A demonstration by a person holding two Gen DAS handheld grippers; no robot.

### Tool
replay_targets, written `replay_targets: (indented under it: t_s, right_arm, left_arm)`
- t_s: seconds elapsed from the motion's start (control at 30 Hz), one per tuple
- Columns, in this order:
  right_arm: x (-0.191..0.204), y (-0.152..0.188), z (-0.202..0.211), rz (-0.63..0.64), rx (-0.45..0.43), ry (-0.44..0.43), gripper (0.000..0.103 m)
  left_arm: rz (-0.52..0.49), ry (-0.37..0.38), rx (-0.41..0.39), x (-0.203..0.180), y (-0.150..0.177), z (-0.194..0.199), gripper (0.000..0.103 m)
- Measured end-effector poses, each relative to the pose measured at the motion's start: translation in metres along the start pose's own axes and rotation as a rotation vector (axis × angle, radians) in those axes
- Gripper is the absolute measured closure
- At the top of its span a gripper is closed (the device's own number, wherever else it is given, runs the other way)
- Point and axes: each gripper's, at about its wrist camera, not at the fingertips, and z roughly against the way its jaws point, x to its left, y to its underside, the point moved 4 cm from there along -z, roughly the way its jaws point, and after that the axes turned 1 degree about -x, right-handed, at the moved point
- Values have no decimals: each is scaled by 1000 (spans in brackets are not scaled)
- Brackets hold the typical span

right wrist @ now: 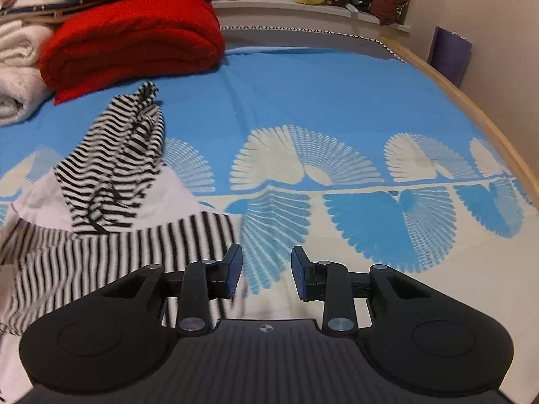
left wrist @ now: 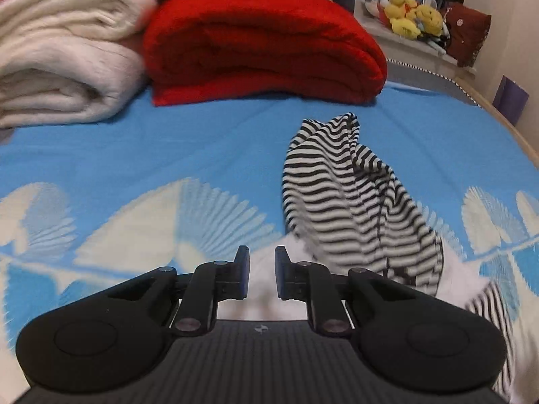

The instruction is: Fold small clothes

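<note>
One striped garment lies bunched, its long axis running toward the red blanket

Bare blue bedspread lies open on the right; a red blanket and white blankets block the far-left side.

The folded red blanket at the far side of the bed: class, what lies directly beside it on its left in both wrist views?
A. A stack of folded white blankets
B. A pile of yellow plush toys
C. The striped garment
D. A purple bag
A: the folded white blankets sit against the left side of the red blanket, while the yellow toys are on a ledge behind and the striped garment lies nearer on the sheet.
</note>
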Motion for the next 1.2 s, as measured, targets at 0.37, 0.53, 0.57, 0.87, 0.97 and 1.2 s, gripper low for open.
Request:
replay_targets:
  t_s: [0.37, 0.53, 0.57, 0.87, 0.97, 1.2]
  right_arm:
    - [-1, 1, -22, -2, 36, 10, 70]
    - [0, 2, -31, 7, 51, 14, 70]
    - [0, 2, -33, 6, 54, 17, 70]
    - [3, 2, -42, 15, 65, 18, 70]
    - [4, 0, -43, 0, 67, 9, 70]
    - [1, -8, -32, -23, 37, -8, 70]
  left_arm:
    - [80, 25, 18, -28, -98, -150, 81]
    - [212, 16, -2, -29, -132, -198, 56]
    - [234, 18, 2, -29, -135, -206, 49]
    - [279, 21, 8, -47, -142, -253, 62]
    - [198, 61, 0, -58, -139, -250, 102]
    - [-48, 266, -125, -87, -110, -140, 102]
